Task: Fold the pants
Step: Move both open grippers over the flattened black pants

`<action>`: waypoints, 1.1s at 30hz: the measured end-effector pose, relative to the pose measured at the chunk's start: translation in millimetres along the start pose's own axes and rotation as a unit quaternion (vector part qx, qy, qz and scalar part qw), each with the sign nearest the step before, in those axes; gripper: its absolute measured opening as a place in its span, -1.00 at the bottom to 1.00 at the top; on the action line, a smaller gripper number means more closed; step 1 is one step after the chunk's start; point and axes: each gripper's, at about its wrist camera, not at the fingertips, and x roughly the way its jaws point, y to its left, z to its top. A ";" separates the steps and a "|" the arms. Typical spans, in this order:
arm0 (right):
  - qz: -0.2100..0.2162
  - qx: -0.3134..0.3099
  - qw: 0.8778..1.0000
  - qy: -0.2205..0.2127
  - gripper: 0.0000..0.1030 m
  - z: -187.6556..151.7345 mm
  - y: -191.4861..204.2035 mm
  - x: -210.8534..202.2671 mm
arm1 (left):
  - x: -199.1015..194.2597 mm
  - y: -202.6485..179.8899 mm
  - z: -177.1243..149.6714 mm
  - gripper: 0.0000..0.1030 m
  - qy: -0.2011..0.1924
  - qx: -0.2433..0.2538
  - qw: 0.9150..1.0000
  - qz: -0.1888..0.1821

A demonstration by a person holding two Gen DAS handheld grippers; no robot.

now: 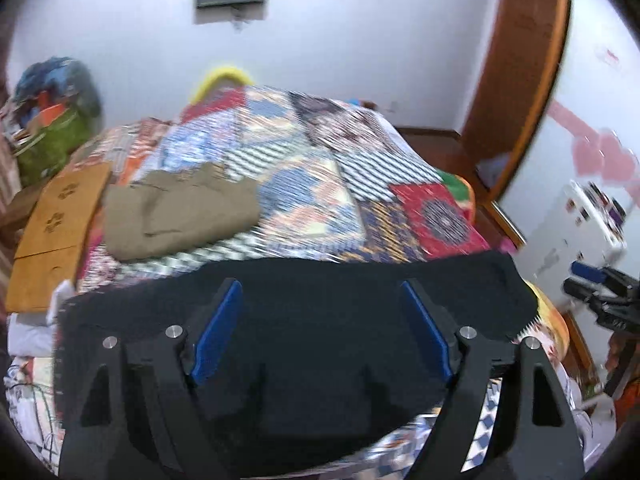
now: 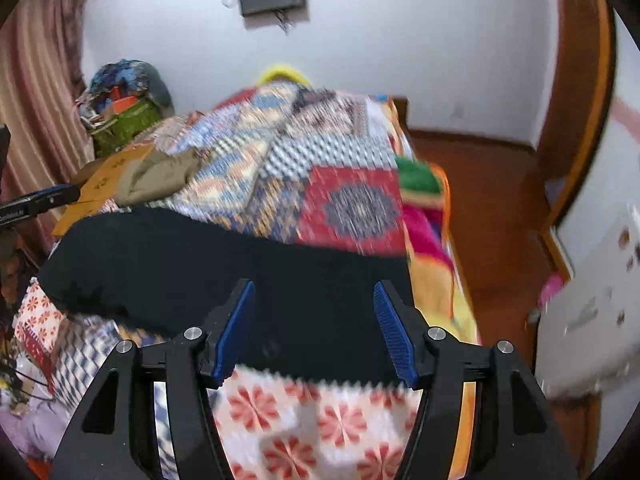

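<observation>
Here, black fabric pants point(image 1: 296, 304) lying crosswise on patchwork-quilted bed point(image 1: 304, 184), left tool point(image 1: 322, 292) spread apart, right tool point(image 2: 314, 292) likewise, wooden floor point(image 2: 492, 200) clearest from right wrist.

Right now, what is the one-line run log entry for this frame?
task: fold pants | left claw: open, over black pants | right claw: open, over same | khaki pants: folded, on bed
</observation>
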 end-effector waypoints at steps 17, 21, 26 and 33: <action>0.081 0.121 0.985 0.091 0.13 -77.0 -55.1 55.4 | 113.3 -123.0 -46.1 0.56 0.129 0.078 0.987 -0.049; 0.098 0.137 0.982 0.085 0.13 -71.4 -62.3 62.3 | 122.5 -120.5 -49.7 0.56 0.142 0.067 0.986 -0.047; 0.105 0.151 0.980 0.073 0.13 -69.1 -63.8 66.7 | 125.4 -122.1 -52.4 0.56 0.142 0.075 0.986 -0.039; 0.105 0.193 0.974 0.049 0.12 -63.0 -74.4 71.0 | 127.2 -122.3 -52.0 0.56 0.142 0.075 0.986 -0.038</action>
